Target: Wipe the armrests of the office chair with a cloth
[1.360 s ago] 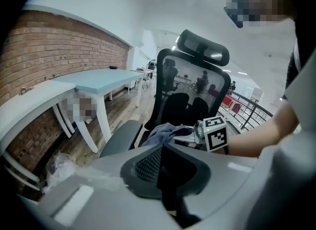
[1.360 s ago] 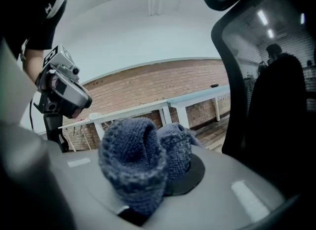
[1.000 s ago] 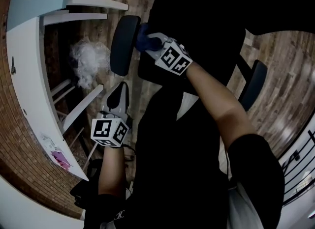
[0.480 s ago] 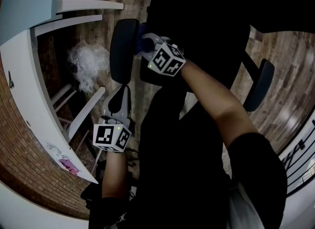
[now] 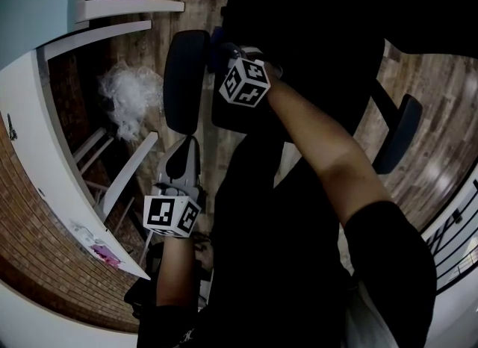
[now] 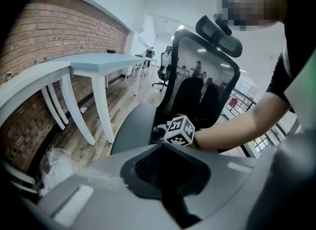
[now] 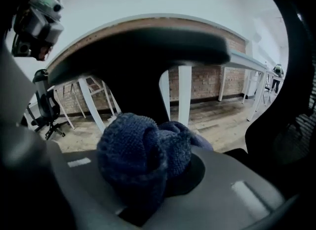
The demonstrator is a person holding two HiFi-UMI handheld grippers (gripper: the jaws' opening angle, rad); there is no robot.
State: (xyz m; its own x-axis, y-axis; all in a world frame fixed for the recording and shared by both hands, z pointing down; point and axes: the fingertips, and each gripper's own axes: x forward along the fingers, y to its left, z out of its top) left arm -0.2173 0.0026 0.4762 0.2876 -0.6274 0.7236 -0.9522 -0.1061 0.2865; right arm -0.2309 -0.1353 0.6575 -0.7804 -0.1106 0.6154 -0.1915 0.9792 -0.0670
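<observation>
Right gripper (image 5: 222,54) is boxed in: armrest pad (image 5: 184,78) directly ahead of its cloth (image 7: 148,157), chair back (image 5: 314,40) close on its right. Left gripper (image 5: 181,158) has a clear gap ahead, desk legs (image 5: 127,163) off its left.

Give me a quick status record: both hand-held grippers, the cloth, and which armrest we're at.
right hand-held gripper: shut on the blue cloth
cloth position: at the inner edge of the armrest on the head view's left; contact not clear
left hand-held gripper: shut, nothing between its jaws, apart from that armrest
other armrest: neither gripper near it
surroundings: white table, plastic bag on the wooden floor
</observation>
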